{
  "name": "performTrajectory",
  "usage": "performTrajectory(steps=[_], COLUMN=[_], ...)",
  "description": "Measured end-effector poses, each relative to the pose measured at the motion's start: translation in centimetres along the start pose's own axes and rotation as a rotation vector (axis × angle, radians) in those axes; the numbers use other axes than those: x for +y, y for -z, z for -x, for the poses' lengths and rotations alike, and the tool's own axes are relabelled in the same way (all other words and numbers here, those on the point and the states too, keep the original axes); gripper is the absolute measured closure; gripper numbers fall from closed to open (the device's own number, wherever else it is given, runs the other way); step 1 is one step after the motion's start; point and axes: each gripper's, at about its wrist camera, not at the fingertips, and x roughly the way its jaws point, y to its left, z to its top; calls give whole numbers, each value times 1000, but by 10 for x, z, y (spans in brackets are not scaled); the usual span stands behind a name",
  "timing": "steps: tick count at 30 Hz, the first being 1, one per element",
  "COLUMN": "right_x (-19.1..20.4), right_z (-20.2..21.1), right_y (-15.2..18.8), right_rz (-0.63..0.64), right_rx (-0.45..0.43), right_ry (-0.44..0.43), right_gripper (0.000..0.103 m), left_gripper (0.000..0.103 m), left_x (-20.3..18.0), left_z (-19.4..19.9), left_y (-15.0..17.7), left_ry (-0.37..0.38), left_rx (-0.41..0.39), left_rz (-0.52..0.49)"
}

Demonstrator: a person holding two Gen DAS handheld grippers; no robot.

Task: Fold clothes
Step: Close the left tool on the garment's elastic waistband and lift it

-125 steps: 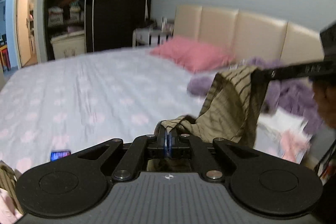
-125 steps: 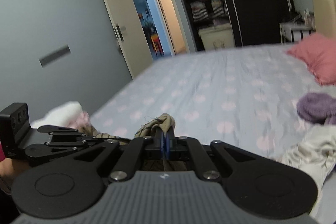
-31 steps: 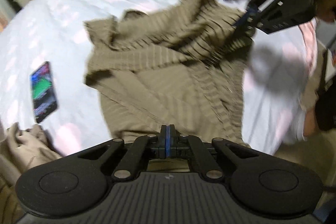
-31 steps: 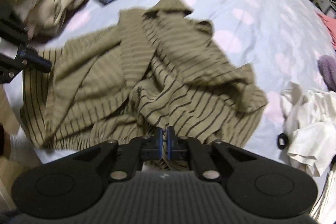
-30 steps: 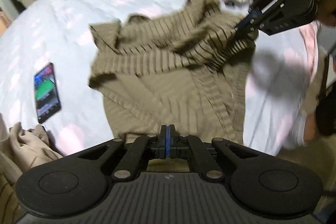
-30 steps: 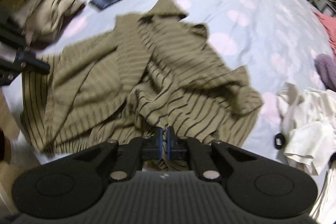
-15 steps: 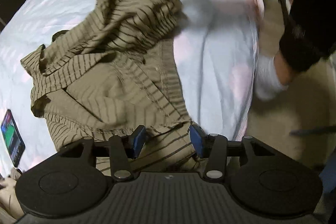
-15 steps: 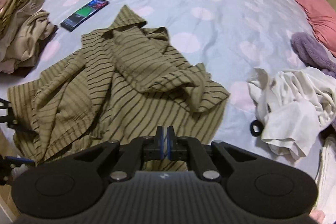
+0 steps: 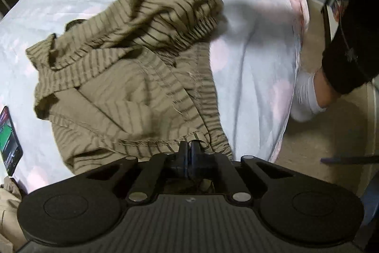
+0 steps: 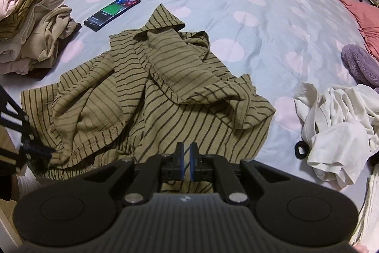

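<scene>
An olive striped garment (image 10: pixel 151 91) lies crumpled on the spotted bed sheet (image 10: pixel 236 4); it also shows in the left wrist view (image 9: pixel 132 68). My left gripper (image 9: pixel 189 148) is shut at the garment's near hem, close to the bed's edge; whether cloth is pinched I cannot tell. My right gripper (image 10: pixel 186 155) hovers over the garment's near edge with its jaws almost together, a thin gap between the blue pads, holding nothing. The left gripper shows as a dark blur at the left edge of the right wrist view (image 10: pixel 26 146).
A phone (image 10: pixel 111 12) lies on the sheet beyond the garment. A stack of folded clothes (image 10: pixel 30 23) sits at the left. A white garment (image 10: pixel 338 129), a black hair tie (image 10: pixel 301 150), purple fleece (image 10: pixel 360 65) and a pink pillow (image 10: pixel 364 20) lie right. The person's leg (image 9: pixel 331 77) stands by the bed.
The garment has been laid down on the bed. My left gripper opened half a second ago and is now shut at the hem. My right gripper has let go and its jaws have parted slightly.
</scene>
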Motion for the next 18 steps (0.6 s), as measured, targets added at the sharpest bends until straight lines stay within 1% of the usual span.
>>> performTrajectory(steps=[2,6,7,10,12,16,18], right_x=[0,1,1,1,3,13,22], right_z=[1,2,2,1,0,-3,-6], right_y=[0,1,1,1,2,2,3], right_rz=[1,4,6,10,18,65,104], right_rx=[-1,-3,-1,5,9,14,25], right_ry=[-2,-7,-7,-10,-22,-80,-97], right_gripper=[95,95,95,95,95,94,93], left_gripper=[103,103,103,103,103,103,103], left_x=[11,36,40,54,69,79,82], left_z=[15,51,57,73,77,72,68], left_y=[-3,-4,-4,4,11,22,25], left_ry=[-14,-102,-140,-240,-269,-328,-323], left_rx=[-38,-113,-116,-89,-54,1,19], left_rz=[55,155,169,208,276,303,325])
